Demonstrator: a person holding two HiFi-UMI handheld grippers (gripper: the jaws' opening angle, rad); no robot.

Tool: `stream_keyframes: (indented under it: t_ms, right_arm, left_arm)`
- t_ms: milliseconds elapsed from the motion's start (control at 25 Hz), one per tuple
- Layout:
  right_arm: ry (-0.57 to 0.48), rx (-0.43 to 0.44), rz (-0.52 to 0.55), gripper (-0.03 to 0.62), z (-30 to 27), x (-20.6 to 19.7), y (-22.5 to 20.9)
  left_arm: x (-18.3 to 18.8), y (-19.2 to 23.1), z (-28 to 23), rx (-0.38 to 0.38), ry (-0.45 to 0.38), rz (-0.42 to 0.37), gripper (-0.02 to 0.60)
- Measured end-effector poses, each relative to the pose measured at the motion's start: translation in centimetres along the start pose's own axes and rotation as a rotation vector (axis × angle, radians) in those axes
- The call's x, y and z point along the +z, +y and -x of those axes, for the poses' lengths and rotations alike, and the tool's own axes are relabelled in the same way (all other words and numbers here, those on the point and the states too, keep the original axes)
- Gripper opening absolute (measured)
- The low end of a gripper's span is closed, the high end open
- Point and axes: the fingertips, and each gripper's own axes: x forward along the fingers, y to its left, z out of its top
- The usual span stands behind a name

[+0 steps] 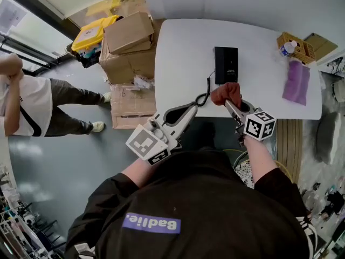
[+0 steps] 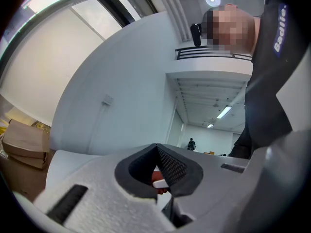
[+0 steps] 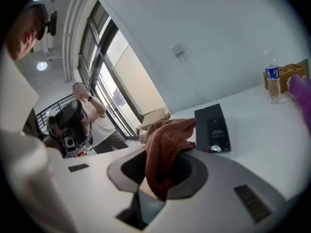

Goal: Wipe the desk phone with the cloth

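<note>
Right gripper [image 3: 161, 153] pinches the rust cloth [image 3: 167, 142]. The cloth bunches over the jaw tips and hides them in the head view. Left gripper [image 2: 156, 148] has its jaws pressed together with nothing between. A small red-and-white bit sits behind them, possibly gripper hardware, too blurred to call. Desk phone [image 1: 226, 65] lies flat at frame centre on the white desk [image 1: 178, 53], just above the cloth. Its coiled cord [image 1: 204, 96] runs down to the near edge. Basket [image 1: 297, 41] is at upper right, contents unreadable, with a bottle [image 1: 287, 48] at its left edge. Purple cloth [image 1: 296, 82] lies below the basket.
</note>
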Motion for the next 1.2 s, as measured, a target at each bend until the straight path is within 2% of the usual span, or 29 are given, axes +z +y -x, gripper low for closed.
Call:
stream_keyframes:
  t_ms: [200,400,600,920,1200]
  right_arm:
    - [-0.067,0.046,0.020,0.094,1.4,0.0,8.5]
    - [-0.120,0.111,0.064,0.094,2.9,1.7,15.0]
    - [-0.171,0.223,0.126,0.094,5.2,4.3,20.2]
    - [-0.166,0.390,0.190,0.094,5.9,7.0,23.9]
    - [-0.151,0.435,0.225,0.094,6.2,7.0,24.5]
  left_arm:
    - [0.0,-1.0,4.7,-0.028,-0.002,0.007,0.006]
    - [-0.9,-1.7,7.7,-0.018,-0.003,0.043,0.006]
    - [0.0,-3.4,8.6,-0.011,-0.020,0.008,0.006]
    - [2.8,-3.4,8.6,0.099,-0.065,-0.020,0.006]
    - [2.8,-3.9,8.3,0.146,-0.091,-0.014,0.006]
